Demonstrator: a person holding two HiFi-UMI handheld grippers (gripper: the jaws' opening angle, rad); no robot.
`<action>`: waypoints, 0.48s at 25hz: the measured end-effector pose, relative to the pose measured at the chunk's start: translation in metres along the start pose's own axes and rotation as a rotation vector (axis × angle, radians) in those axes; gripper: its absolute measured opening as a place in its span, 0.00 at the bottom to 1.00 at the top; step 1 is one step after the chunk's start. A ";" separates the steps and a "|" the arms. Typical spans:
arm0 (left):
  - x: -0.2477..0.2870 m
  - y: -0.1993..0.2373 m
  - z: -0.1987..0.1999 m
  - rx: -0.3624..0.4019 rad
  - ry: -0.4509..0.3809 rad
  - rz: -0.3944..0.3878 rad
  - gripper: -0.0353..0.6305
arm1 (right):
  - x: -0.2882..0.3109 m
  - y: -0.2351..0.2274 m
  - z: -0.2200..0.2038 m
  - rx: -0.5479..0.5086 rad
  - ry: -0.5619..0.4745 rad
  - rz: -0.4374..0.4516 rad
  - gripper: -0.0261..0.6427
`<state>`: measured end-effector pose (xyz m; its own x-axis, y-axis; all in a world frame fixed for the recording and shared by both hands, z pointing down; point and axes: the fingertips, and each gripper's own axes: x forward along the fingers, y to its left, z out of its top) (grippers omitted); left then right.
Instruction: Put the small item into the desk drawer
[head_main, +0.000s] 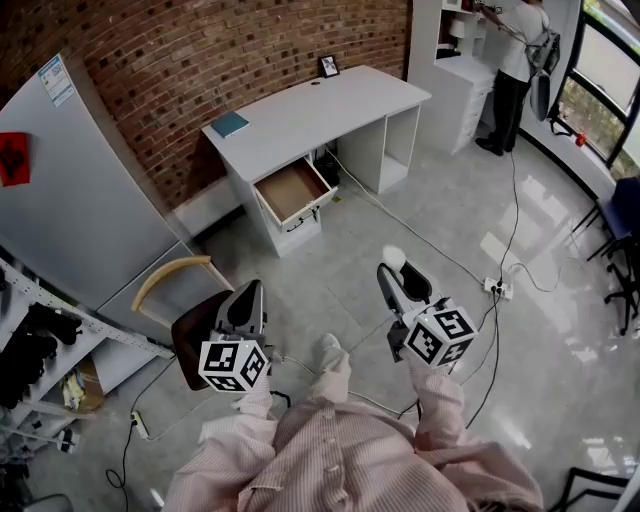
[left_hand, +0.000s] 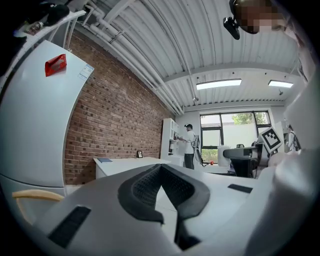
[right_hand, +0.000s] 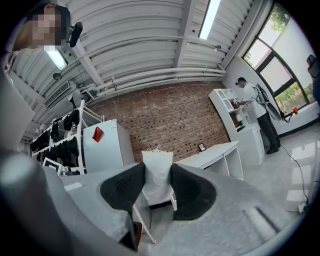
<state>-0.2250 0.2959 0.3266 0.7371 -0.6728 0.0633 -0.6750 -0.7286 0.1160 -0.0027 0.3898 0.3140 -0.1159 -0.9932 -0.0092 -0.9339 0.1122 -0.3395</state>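
Black jaws of your left tool (left_hand: 160, 167) meet on nothing; hold it aside. The open drawer (head_main: 291, 190) under the table (head_main: 330, 105) lies well ahead, so approach squarely and carry level. Your right tool (head_main: 398, 272) clamps the small item (right_hand: 157, 172) between its jaws, with the item's top poking beyond the tips.

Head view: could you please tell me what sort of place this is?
Probably an office or workroom: a white desk with its drawer open stands against a brick wall, a white shelving unit fills the far corner, and large windows sit beside it.
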 end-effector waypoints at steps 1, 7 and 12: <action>0.007 0.003 -0.003 -0.004 0.002 0.001 0.05 | 0.005 -0.005 -0.002 -0.001 0.003 -0.001 0.28; 0.060 0.022 -0.014 -0.037 0.013 0.012 0.05 | 0.049 -0.039 -0.006 0.006 0.033 -0.004 0.28; 0.114 0.044 -0.020 -0.062 0.048 0.017 0.05 | 0.103 -0.066 -0.009 0.025 0.078 -0.002 0.28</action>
<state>-0.1701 0.1893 0.3587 0.7274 -0.6769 0.1129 -0.6851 -0.7069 0.1759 0.0439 0.2804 0.3438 -0.1405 -0.9880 0.0642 -0.9255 0.1080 -0.3631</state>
